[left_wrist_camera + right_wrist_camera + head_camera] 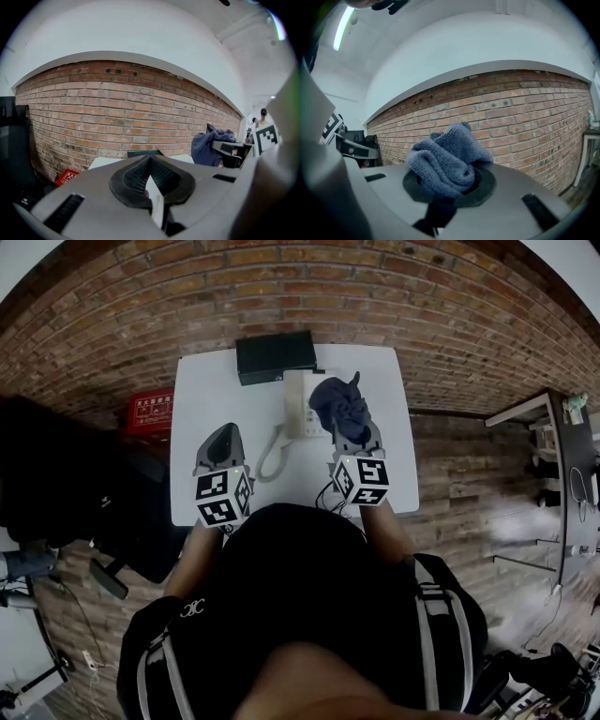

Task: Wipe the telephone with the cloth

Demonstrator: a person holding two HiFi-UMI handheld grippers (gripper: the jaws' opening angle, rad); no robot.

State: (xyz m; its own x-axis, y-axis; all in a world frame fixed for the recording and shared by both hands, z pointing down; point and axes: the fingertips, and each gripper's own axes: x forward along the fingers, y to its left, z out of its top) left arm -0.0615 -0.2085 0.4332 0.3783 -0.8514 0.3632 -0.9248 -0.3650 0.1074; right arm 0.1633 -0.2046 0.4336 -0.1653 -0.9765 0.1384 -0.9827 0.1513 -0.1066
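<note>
the right hand-held gripper (pixel 450 182) is clamped on the bunched blue cloth (pixel 449 159). the telephone (pixel 298 401) sits on the table (pixel 202 399) just ahead of its tip, to the left; contact is unclear. the left hand-held gripper (pixel 151 164) is closed, empty. wiping looks about to start: next, press the cloth down and rub across.

One surface (pixel 199 381) carries one telephone (pixel 300 401) and, at its far edge, one black box (pixel 275 356). There is one blue cloth (pixel 339 407). There are two hand-held grippers: left hand-held gripper (pixel 225 435) and right hand-held gripper (pixel 354 429). One red crate (pixel 150 412) sits on the floor.
</note>
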